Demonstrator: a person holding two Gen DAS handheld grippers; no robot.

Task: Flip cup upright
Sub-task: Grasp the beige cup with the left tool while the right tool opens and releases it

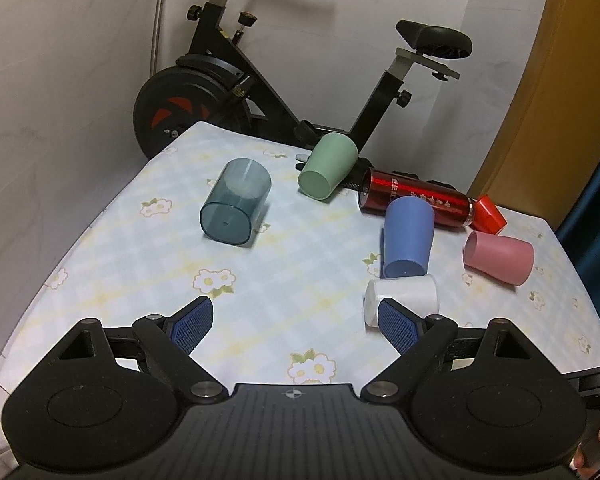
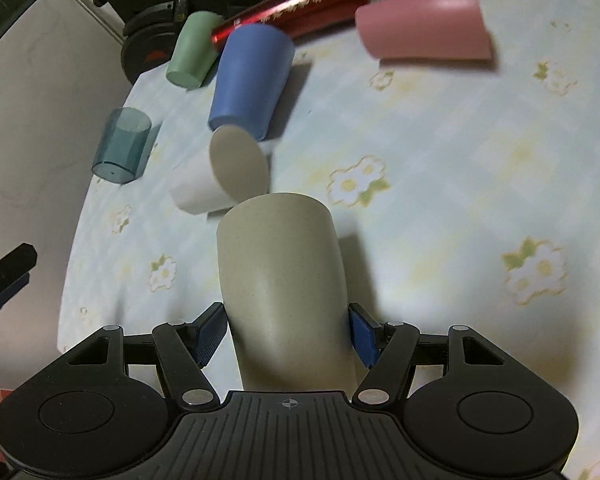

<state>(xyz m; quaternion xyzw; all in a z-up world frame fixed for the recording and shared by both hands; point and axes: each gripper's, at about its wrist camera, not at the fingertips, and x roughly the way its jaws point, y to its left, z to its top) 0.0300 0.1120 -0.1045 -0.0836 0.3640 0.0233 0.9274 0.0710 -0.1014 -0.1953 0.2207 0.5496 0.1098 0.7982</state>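
Left wrist cam first: my left gripper (image 1: 296,322) is just hovering low over the table (image 1: 140,264), fingers spread wide w/ nothing between them. In front of it I've got a whole pile lying on their sides: teal see-thru cup (image 1: 236,202), green cup (image 1: 329,166), blue cup (image 1: 407,238), pink cup (image 1: 500,256), white cup (image 1: 404,298) right by my right-hand pad, plus a red thermos (image 1: 416,202) at the back. Right wrist cam: right gripper (image 2: 286,334) has its fingers pinching a beige cup (image 2: 280,276) at the sides, the cup sticking out fwd along the fingers. Can't tell if it's touching the table or lifted, pic's blurry tbh. So imo I'm mid-flip on the beige one, grip's on, rotation is what's left. Next move needs a wrist roll so the open end faces up, then set it down clear of the white cup (image 2: 196,192) just beyond it.
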